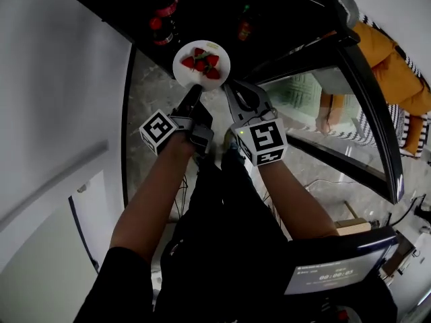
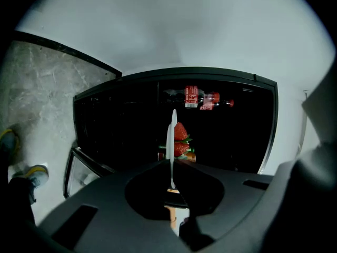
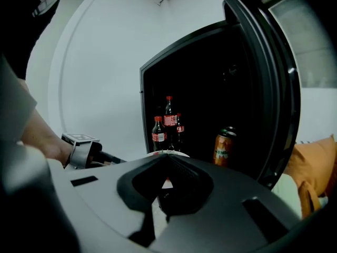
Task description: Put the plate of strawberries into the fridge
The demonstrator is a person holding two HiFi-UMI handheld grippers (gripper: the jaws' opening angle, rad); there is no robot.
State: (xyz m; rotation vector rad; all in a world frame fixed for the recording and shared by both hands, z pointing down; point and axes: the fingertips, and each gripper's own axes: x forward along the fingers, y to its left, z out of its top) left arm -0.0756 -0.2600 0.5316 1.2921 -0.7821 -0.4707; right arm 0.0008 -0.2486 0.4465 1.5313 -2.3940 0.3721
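Observation:
A white plate carrying several red strawberries hangs in front of the open fridge. My left gripper is shut on its near rim. In the left gripper view the plate stands edge-on between the jaws, with the strawberries to its right. My right gripper is shut, its tips right at the plate's lower right rim. I cannot tell whether it pinches the rim. In the right gripper view only a sliver of the plate shows past the jaw tips.
The fridge interior is dark and holds cola bottles at the back left and an orange can to the right. Its glass door stands swung open at the right. A person in orange clothes sits beyond the door.

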